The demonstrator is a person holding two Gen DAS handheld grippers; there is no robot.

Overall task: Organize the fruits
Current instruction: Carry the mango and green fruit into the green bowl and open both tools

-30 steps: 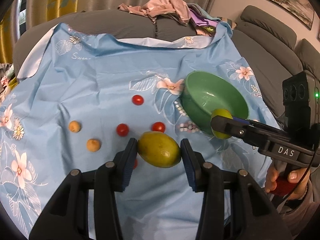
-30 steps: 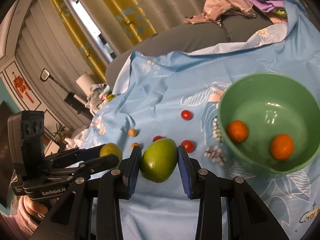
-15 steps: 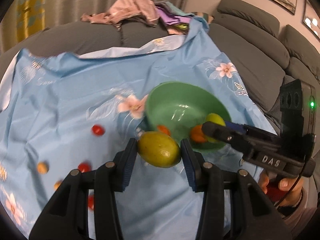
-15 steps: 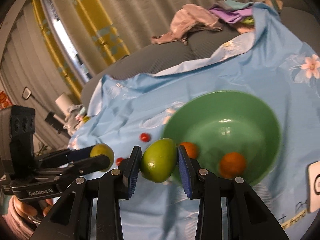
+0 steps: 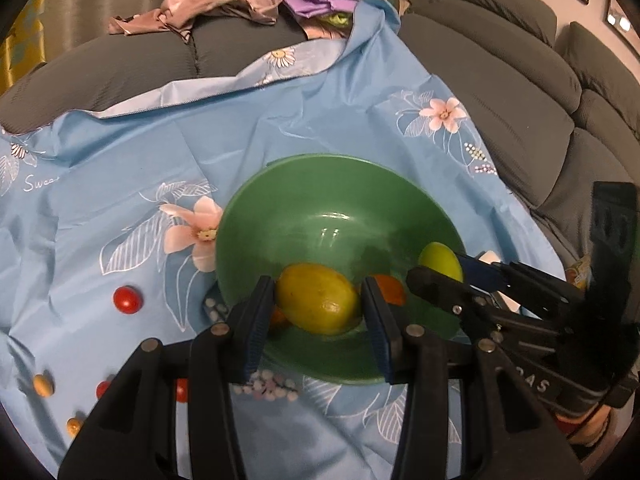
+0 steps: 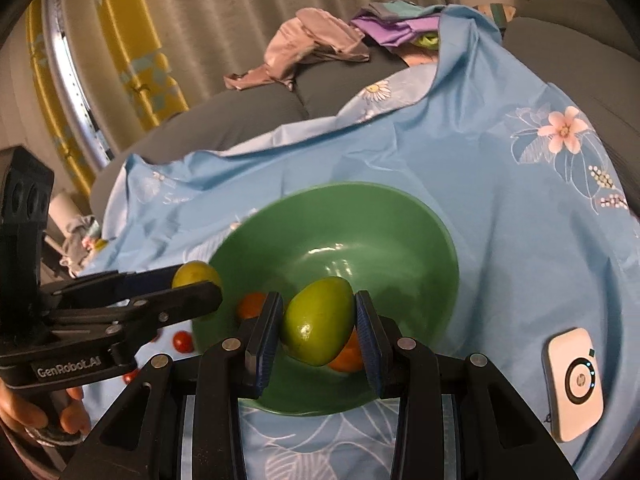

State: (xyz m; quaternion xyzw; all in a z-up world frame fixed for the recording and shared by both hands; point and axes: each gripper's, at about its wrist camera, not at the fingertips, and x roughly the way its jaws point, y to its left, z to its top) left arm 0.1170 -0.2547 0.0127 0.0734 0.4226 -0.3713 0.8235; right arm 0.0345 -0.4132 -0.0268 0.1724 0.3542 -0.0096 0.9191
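From the left wrist, the left gripper (image 5: 318, 304) clamps a yellow fruit (image 5: 318, 304), long axis crosswise, directly over the bowl (image 5: 256, 216), and from the right wrist the right gripper (image 6: 318, 326) likewise grips a green fruit (image 6: 318, 326) above the bowl's near side, so each needs only lowering.

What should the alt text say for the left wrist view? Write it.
Left gripper holds an oval yellow-green fruit over a round green bowl containing small orange fruits. The right gripper brings a green fruit beside it; red cherry tomatoes lie on the blue floral cloth.
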